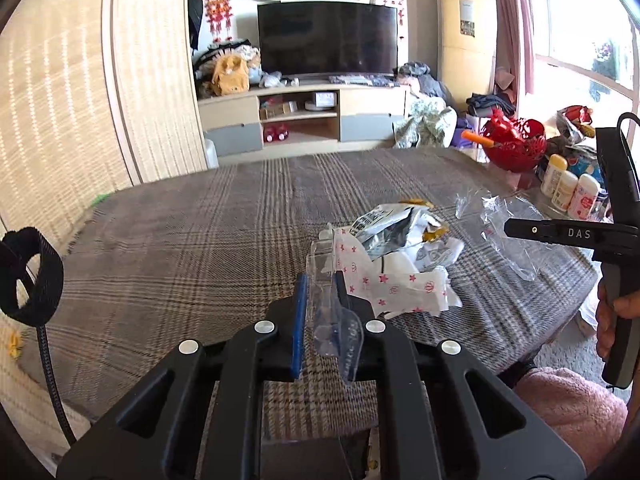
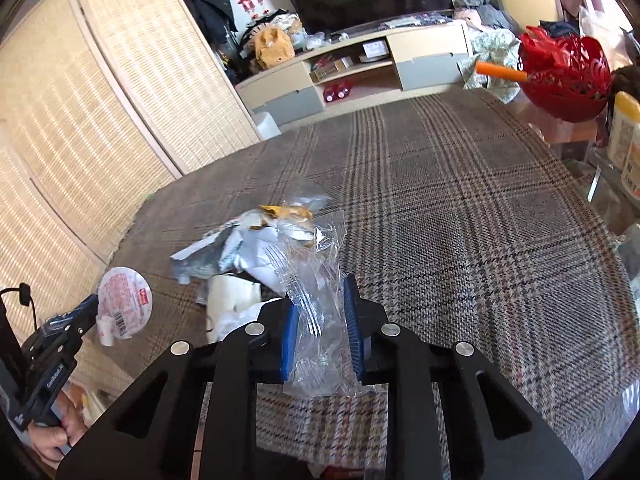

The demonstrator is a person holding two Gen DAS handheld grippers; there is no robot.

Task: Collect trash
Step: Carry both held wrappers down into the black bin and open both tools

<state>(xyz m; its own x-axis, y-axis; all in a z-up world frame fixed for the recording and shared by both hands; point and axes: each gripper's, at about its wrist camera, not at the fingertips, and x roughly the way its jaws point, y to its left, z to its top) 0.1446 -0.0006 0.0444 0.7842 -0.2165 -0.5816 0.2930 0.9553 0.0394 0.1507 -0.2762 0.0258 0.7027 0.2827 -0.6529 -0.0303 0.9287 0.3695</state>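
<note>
The left gripper (image 1: 322,300) is held low over the near edge of the tabletop (image 1: 180,240), pointing toward the television. Its blue-padded fingers (image 1: 299,320) are pinched on a clear plastic cup with a peeled foil lid (image 1: 336,320); in the right wrist view the same cup (image 2: 124,308) shows its round printed lid facing outward, held up off the plaid cloth at the table's left edge, with the person's left hand (image 2: 56,436) on the handle below. The right gripper (image 2: 320,320) sits over the near middle of the tabletop, angled slightly left. Its fingers (image 2: 354,336) are closed on a crinkled clear plastic bag (image 2: 320,320) holding clear plastic forks, and the bag stands up between the pads. From the left wrist view, the right gripper (image 1: 516,228) reaches in from the right, held by the person's right hand (image 1: 616,312).

Between and just ahead of the two grippers lies a trash pile (image 1: 400,248) on the cloth: a silver foil packet, white wrappers with red stars, crumpled paper and a yellow scrap. A red openwork basket (image 1: 514,144) with an orange stick poking from it stands at the far right corner, and small bottles (image 1: 568,188) are grouped just beside it. Beyond the table stand a television (image 1: 328,38) on a low cabinet and woven screen doors (image 1: 60,100) at left.
</note>
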